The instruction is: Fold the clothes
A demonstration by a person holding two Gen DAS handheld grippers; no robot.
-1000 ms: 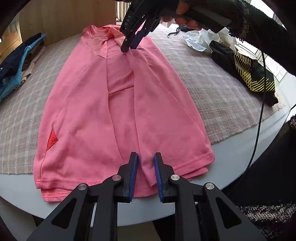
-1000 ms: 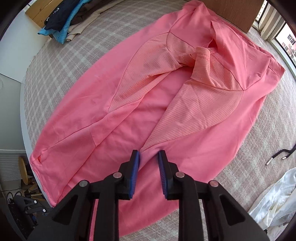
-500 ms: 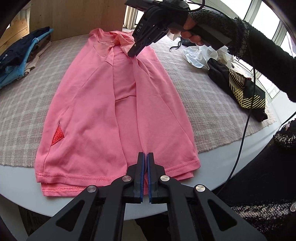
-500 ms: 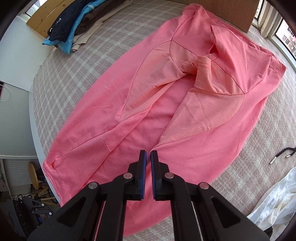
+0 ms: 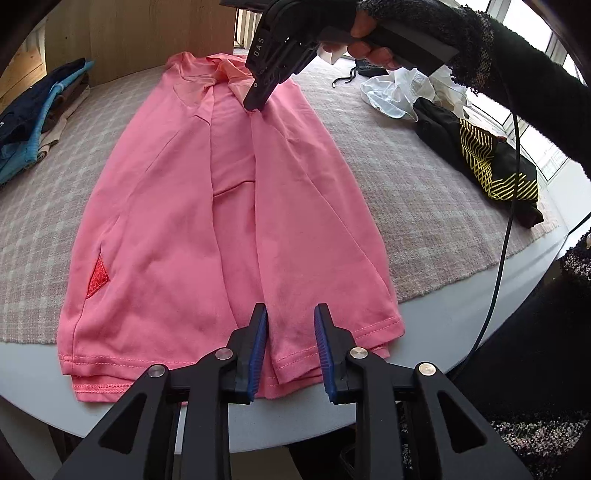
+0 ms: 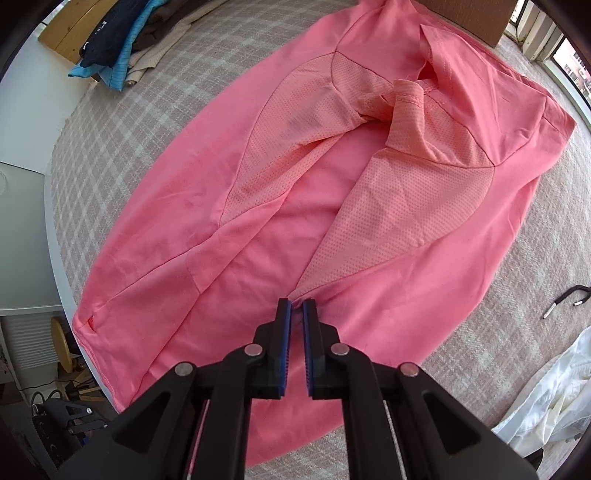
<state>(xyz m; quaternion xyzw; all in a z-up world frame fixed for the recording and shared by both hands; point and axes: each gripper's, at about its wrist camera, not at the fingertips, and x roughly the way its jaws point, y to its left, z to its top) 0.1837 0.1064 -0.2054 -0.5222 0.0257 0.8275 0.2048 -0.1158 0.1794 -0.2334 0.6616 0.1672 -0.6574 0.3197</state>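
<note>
A pink shirt (image 5: pixel 177 206) lies lengthwise on the table with both long sides folded toward the middle; it also shows in the right wrist view (image 6: pixel 207 206). My left gripper (image 5: pixel 290 319) is open, its jaws on either side of the hem of the right folded flap. My right gripper (image 6: pixel 297 308) is nearly shut at the inner edge of the mesh-backed flap (image 6: pixel 406 206), with a narrow gap between the jaws; whether it pinches fabric I cannot tell. It also appears in the left wrist view (image 5: pixel 253 105) near the collar end.
A checked cloth (image 5: pixel 406 177) covers the round white table (image 5: pixel 480 284). A black and yellow garment (image 5: pixel 484 162) and white clothes (image 5: pixel 402 92) lie at the right. Folded dark and blue clothes (image 5: pixel 29 122) sit at the left. A wooden panel (image 5: pixel 129 33) stands behind.
My left gripper was open, shut half a second ago, and now stands open again at the hem. My right gripper closed from open and stays nearly shut at the flap edge.
</note>
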